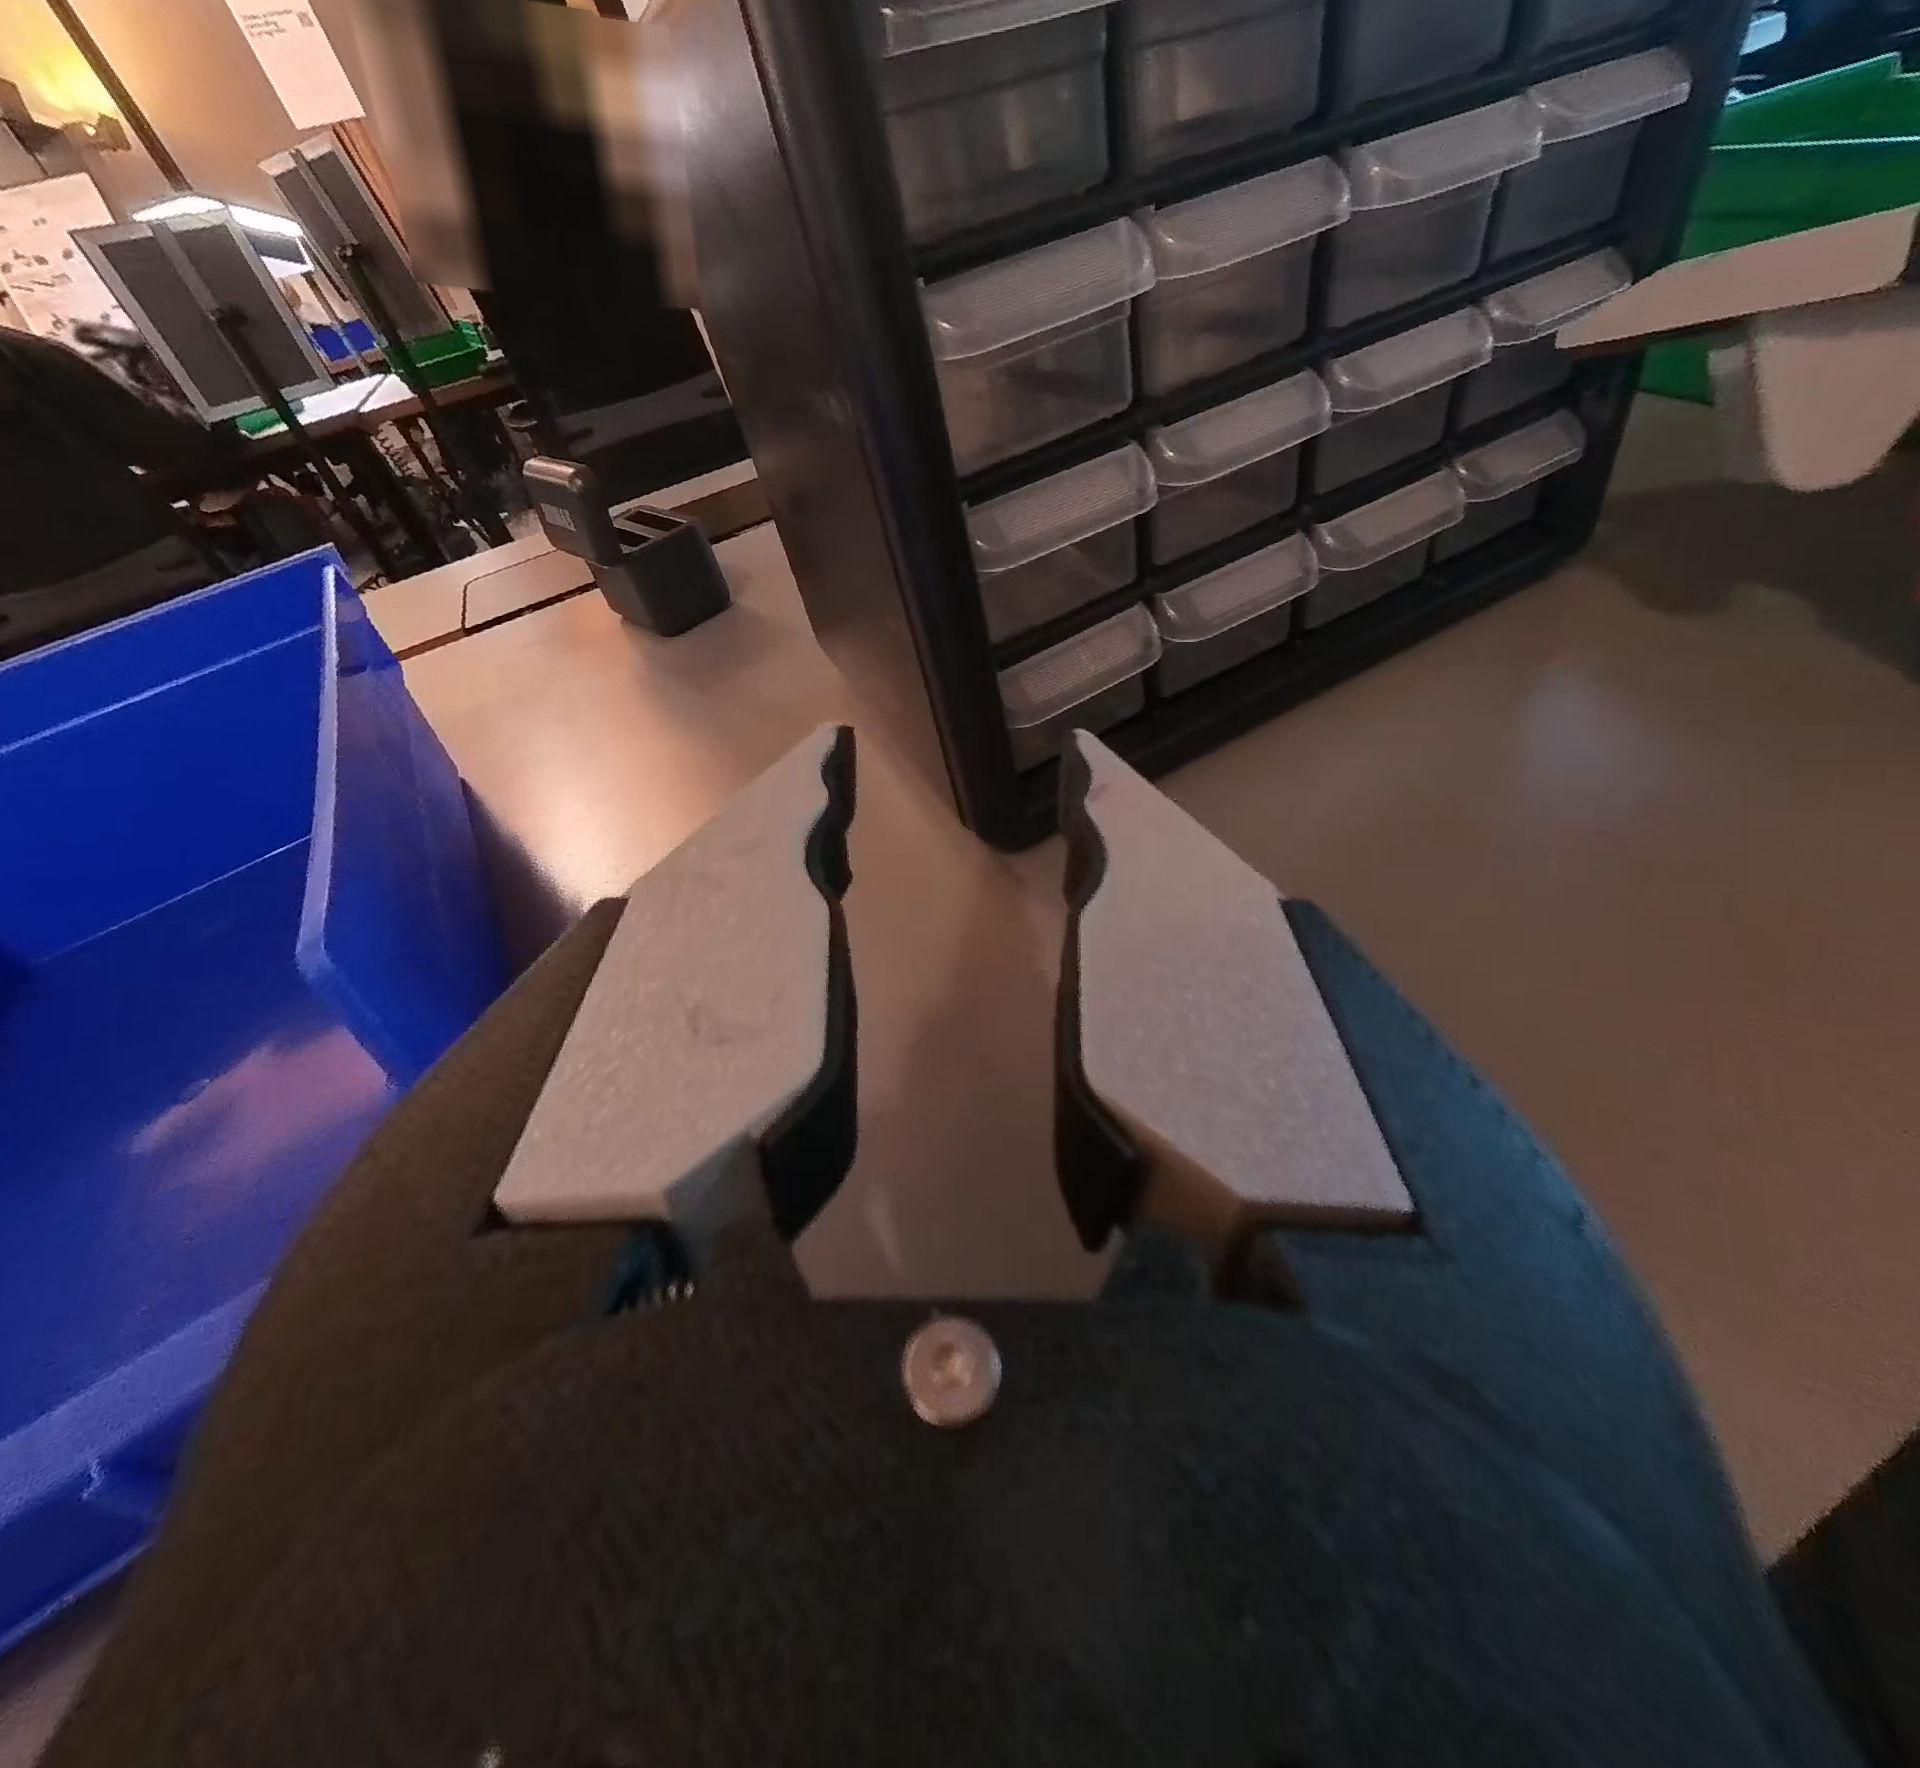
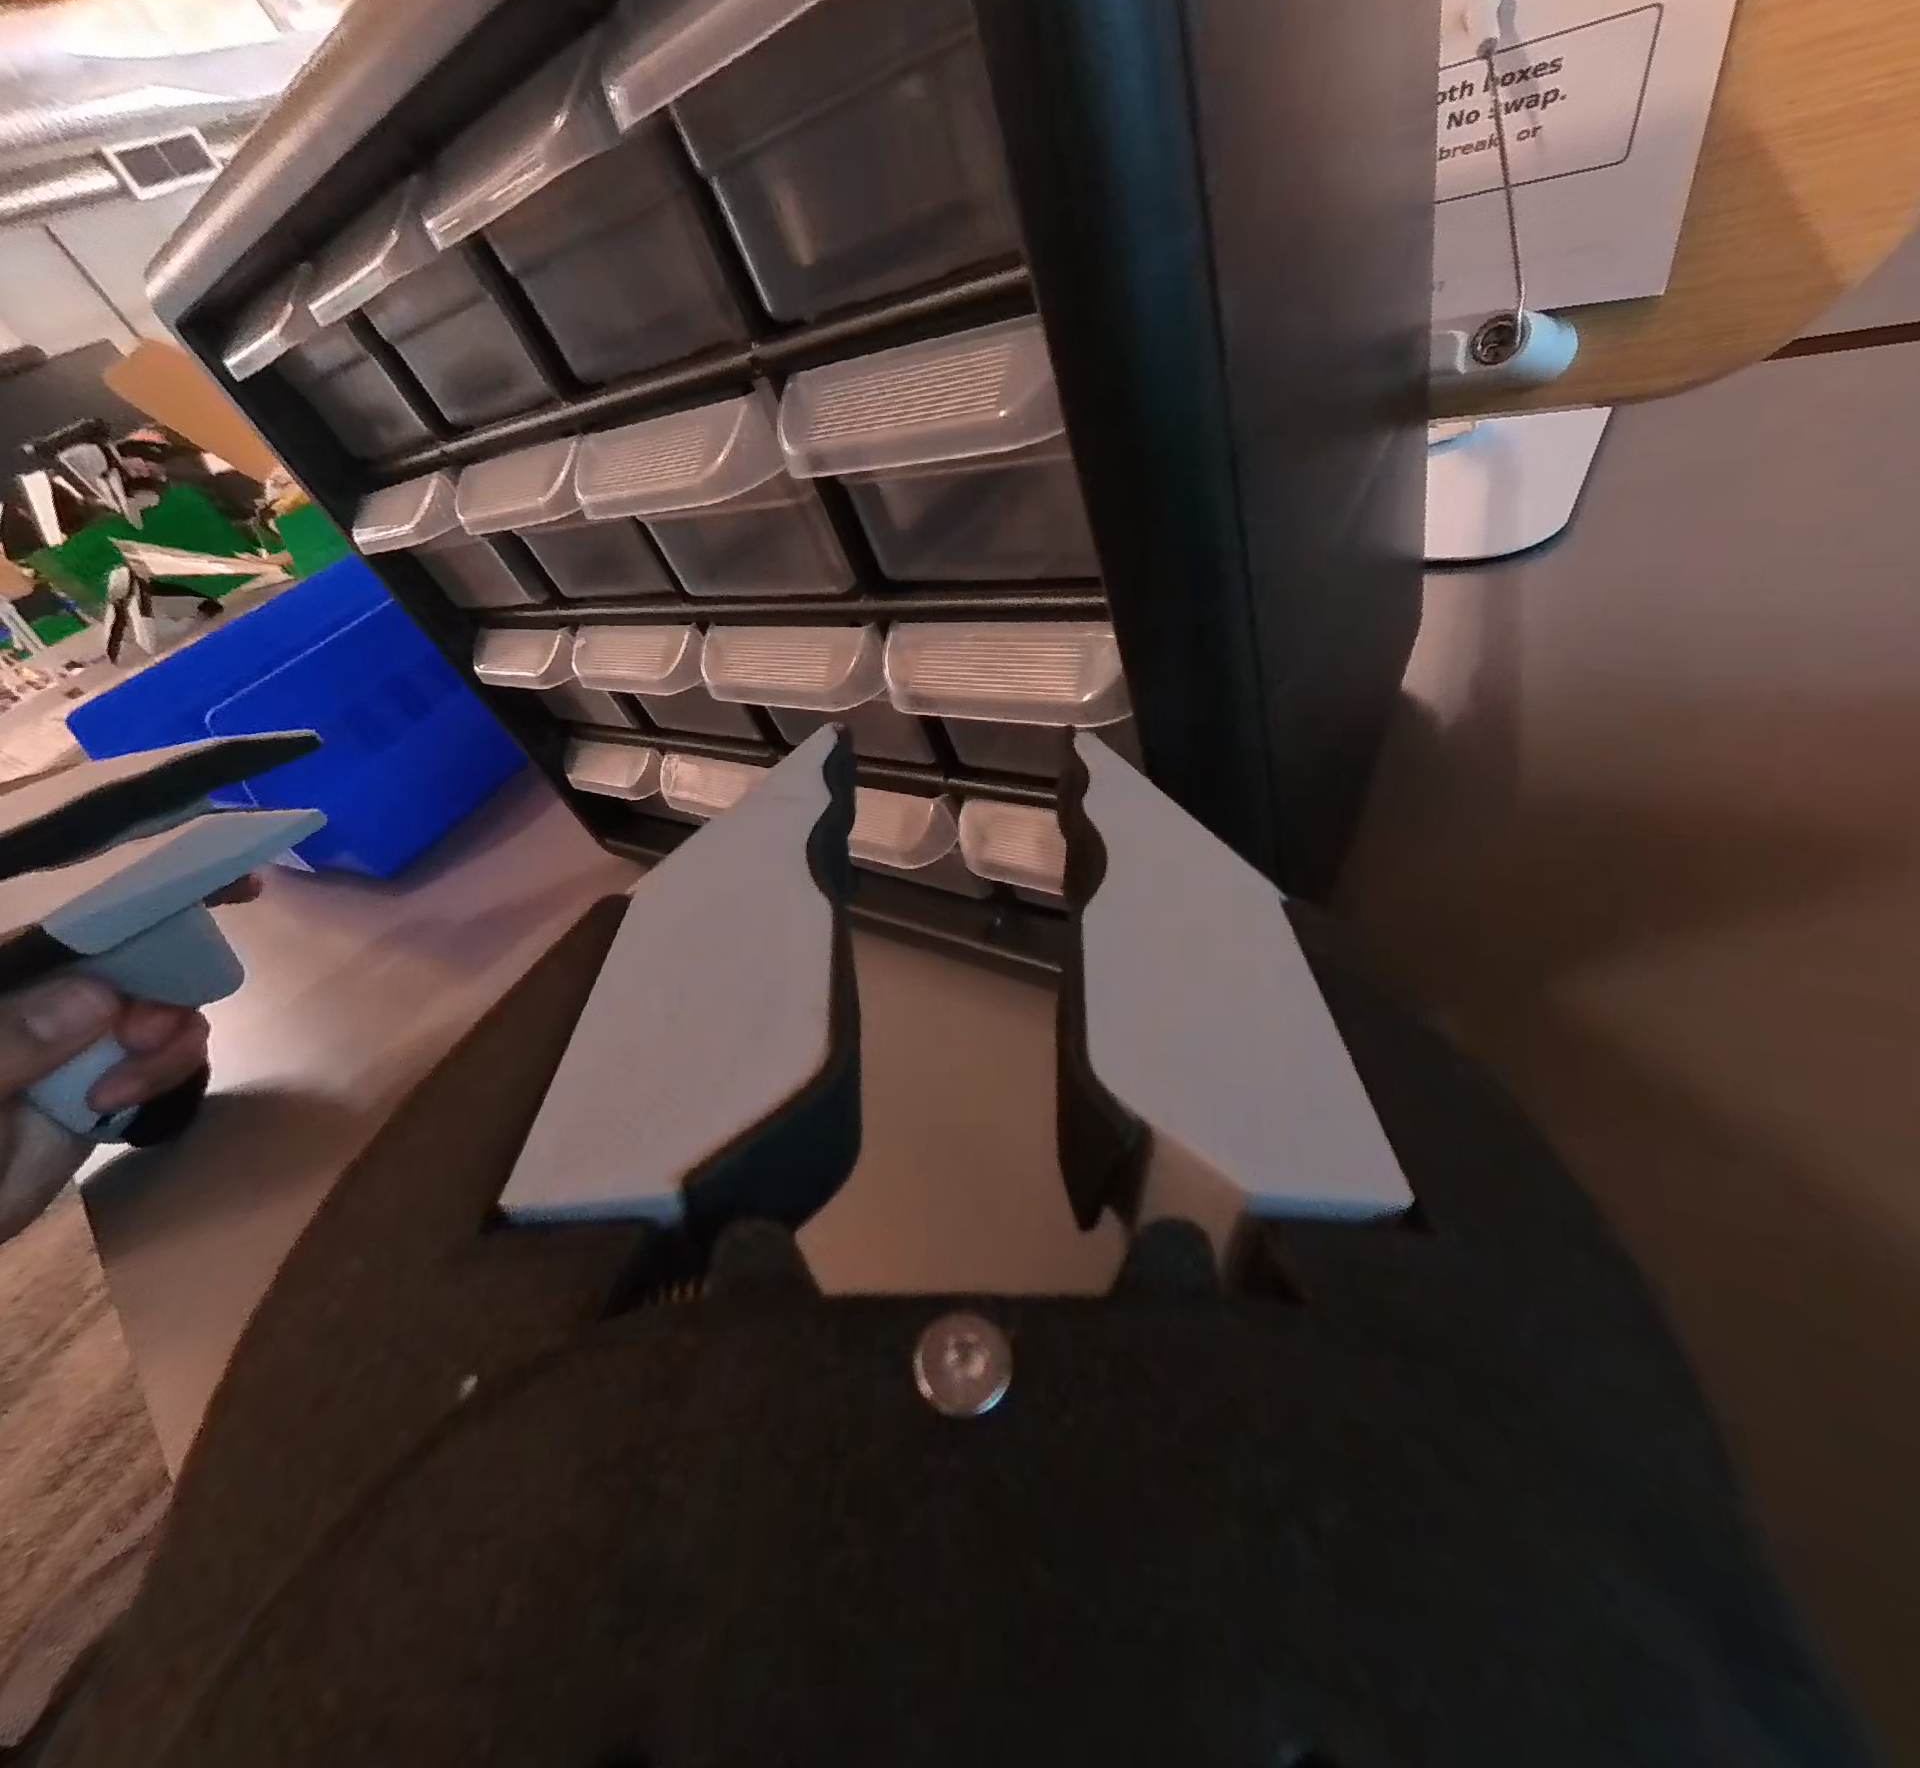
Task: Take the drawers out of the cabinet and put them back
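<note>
- Black-framed cabinet [image 2: 1101,284] stands on the table [image 1: 1558,887], every clear drawer [image 2: 997,669] seated.
- Left gripper [image 1: 961,783] and right gripper [image 2: 956,773] hover before it, jaws parted, empty.
- Judged: first pull pending; next, pinch a drawer lip squarely.

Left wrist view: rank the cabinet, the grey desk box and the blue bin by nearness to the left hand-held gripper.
1. Cabinet: its bottom corner sits just beyond the left hand-held gripper.
2. Blue bin: left, alongside.
3. Grey desk box: behind, left of the cabinet.
</note>
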`<state>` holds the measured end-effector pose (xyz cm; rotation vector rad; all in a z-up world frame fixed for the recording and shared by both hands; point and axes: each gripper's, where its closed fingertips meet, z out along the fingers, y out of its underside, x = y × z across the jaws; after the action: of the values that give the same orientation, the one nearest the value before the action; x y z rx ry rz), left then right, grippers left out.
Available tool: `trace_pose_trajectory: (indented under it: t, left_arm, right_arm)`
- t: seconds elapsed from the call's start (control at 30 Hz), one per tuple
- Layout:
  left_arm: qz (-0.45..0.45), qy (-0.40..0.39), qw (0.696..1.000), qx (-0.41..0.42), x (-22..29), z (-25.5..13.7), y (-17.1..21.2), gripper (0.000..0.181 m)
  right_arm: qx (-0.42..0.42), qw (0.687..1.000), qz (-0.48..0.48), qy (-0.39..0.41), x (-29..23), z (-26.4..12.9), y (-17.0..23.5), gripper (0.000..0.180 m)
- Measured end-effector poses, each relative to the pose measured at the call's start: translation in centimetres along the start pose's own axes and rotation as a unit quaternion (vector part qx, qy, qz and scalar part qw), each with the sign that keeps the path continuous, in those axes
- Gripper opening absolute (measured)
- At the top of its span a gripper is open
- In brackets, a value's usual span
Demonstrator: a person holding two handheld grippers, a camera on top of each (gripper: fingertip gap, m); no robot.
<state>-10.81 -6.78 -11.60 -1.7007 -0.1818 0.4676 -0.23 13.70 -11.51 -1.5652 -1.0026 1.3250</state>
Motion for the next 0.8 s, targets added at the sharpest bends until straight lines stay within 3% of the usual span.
trace_pose_trajectory:
  t: [0.17,0.5,0.8]
  left_arm:
    - [0.003,0.002,1.0,-0.006,0.1,0.1,0.2,0.037]
    - [0.002,0.002,1.0,0.0,0.1,0.0,0.0,0.035]
    - [0.011,0.001,1.0,0.001,0.2,0.0,0.0,0.034]
  right_arm:
    - [-0.002,0.999,0.043,0.01,0.2,0.3,0.4,0.033]
    - [0.026,0.987,0.149,-0.056,-0.3,0.8,-0.2,0.015]
    - [0.016,0.973,0.211,-0.095,-0.5,0.9,-0.2,0.01]
